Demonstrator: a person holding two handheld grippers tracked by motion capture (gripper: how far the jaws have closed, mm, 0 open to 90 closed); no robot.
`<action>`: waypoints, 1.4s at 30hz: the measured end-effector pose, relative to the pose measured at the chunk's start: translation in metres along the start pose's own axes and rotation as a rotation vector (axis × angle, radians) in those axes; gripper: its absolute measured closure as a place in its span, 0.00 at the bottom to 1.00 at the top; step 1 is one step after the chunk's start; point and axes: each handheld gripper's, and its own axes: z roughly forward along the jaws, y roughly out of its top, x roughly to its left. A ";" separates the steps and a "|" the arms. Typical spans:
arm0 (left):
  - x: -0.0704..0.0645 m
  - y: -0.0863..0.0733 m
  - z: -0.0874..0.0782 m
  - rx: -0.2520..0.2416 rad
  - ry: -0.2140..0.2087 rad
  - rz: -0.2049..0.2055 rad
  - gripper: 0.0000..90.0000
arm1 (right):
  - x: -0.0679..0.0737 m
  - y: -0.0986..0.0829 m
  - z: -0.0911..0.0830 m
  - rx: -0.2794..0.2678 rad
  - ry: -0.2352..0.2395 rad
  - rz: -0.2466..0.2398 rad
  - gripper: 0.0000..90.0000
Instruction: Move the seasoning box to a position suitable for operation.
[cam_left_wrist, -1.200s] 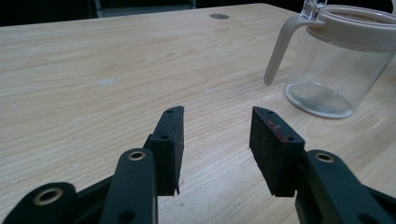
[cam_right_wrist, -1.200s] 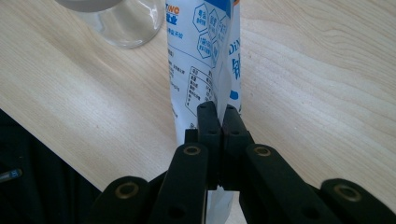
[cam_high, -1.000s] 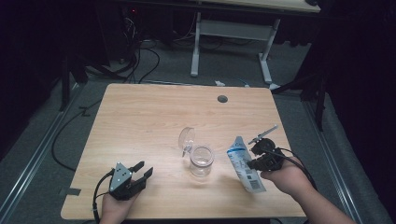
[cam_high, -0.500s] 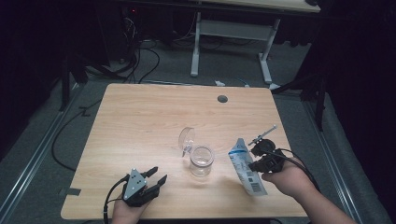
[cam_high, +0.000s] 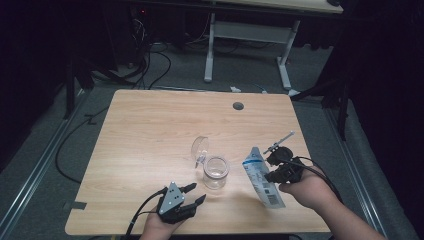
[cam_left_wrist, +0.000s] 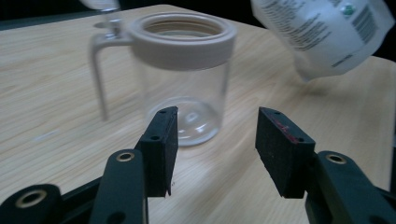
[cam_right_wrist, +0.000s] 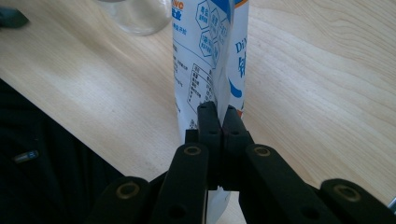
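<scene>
Spread wide, the jaws of the left gripper (cam_left_wrist: 212, 154) were held apart over bare table (cam_high: 145, 135), with the clear jar (cam_left_wrist: 180, 77) just ahead of them, untouched, and open wood on either side. Clenched on the pouch (cam_right_wrist: 212, 60), the right gripper (cam_right_wrist: 218, 122) was held near the table's front edge, the jar seen beyond its jaws.
</scene>
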 end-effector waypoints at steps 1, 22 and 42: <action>-0.002 0.001 0.003 0.005 -0.010 0.002 0.55 | 0.001 0.000 0.000 0.000 0.002 0.001 1.00; -0.038 0.014 0.046 0.033 -0.099 0.141 0.46 | 0.023 0.011 -0.016 -0.016 0.029 -0.042 1.00; -0.065 0.015 0.077 0.029 -0.139 0.169 0.35 | 0.050 0.029 -0.025 -0.024 0.035 -0.070 1.00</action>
